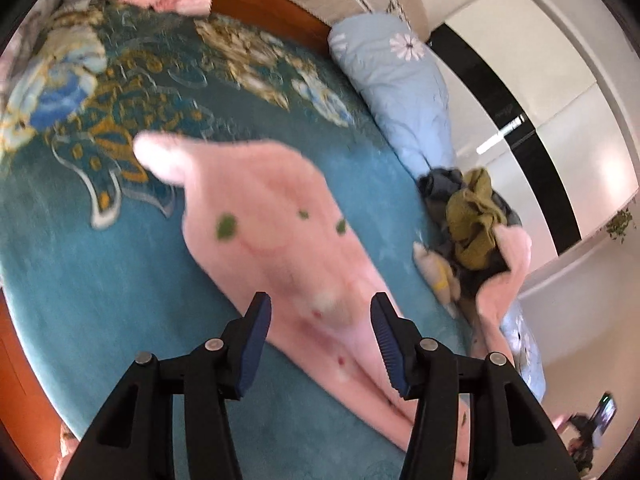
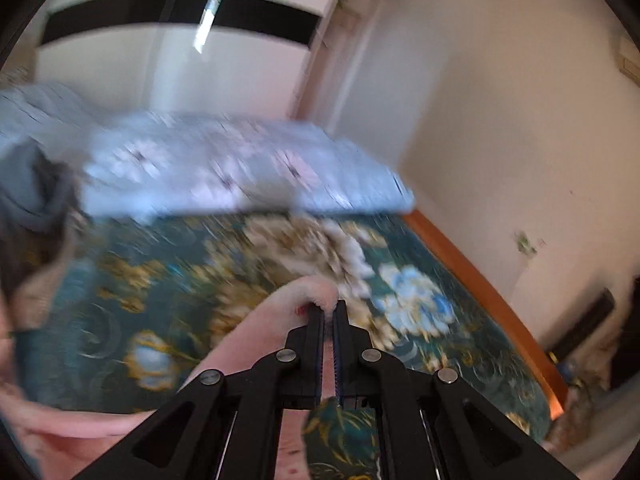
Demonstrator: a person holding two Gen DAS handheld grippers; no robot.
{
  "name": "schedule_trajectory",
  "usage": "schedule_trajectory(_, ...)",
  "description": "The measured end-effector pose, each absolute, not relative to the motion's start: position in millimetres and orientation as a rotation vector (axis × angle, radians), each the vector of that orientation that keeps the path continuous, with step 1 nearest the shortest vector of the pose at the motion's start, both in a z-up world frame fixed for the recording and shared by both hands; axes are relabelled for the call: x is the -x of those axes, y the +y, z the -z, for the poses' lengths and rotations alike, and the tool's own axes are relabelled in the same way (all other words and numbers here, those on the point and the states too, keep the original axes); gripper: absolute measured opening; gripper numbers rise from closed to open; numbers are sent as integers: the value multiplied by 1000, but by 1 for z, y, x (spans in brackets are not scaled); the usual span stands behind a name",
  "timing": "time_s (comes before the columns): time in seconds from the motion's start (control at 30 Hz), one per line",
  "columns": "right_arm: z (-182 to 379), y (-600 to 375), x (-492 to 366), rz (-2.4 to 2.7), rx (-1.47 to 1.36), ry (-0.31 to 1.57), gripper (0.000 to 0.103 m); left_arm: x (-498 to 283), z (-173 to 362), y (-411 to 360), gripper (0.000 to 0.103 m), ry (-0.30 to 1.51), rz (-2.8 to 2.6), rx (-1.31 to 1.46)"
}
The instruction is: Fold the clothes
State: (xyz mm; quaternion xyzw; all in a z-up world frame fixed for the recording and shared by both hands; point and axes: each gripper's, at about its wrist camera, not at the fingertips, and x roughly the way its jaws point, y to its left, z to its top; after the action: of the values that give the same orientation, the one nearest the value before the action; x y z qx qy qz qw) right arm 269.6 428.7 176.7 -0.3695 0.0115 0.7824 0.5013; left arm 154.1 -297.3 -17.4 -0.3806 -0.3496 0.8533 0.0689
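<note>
The right gripper [image 2: 329, 312] is clamped on the pink fleece garment's [image 1: 276, 236] edge to lift a fold across the teal bedspread [image 1: 120, 288], while the left gripper [image 1: 320, 312] hovers with jaws apart, holding nothing.

A teal floral bedspread [image 1: 120, 280] is covering the bed, a light blue daisy-print quilt [image 1: 404, 80] is lying bunched along its far edge beside a white wardrobe with a black band [image 1: 532, 152], and an orange wooden bed frame [image 2: 480, 280] is showing at the side.
</note>
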Motion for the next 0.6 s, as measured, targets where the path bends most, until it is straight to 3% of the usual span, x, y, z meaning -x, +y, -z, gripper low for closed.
schedule_trajectory(0.23,-113,457,-279,-1857,1038,158,11,-139,15,-328,55,-1139,-2643,1175)
schedule_trajectory(0.3,-112,454,-279,-1886,1053,158,30,-138,15,-339,55,-1177,-2659,1185)
schedule_trajectory(0.33,-117,451,-279,-1909,1055,156,54,-137,16,-344,56,-1189,-2666,1198)
schedule_trajectory(0.37,-122,448,-279,-1937,1052,149,61,-136,17,-349,57,-1203,-2673,1213)
schedule_trajectory(0.6,-198,388,-269,-2029,835,22,61,-120,19,-386,57,-1375,-2664,1300)
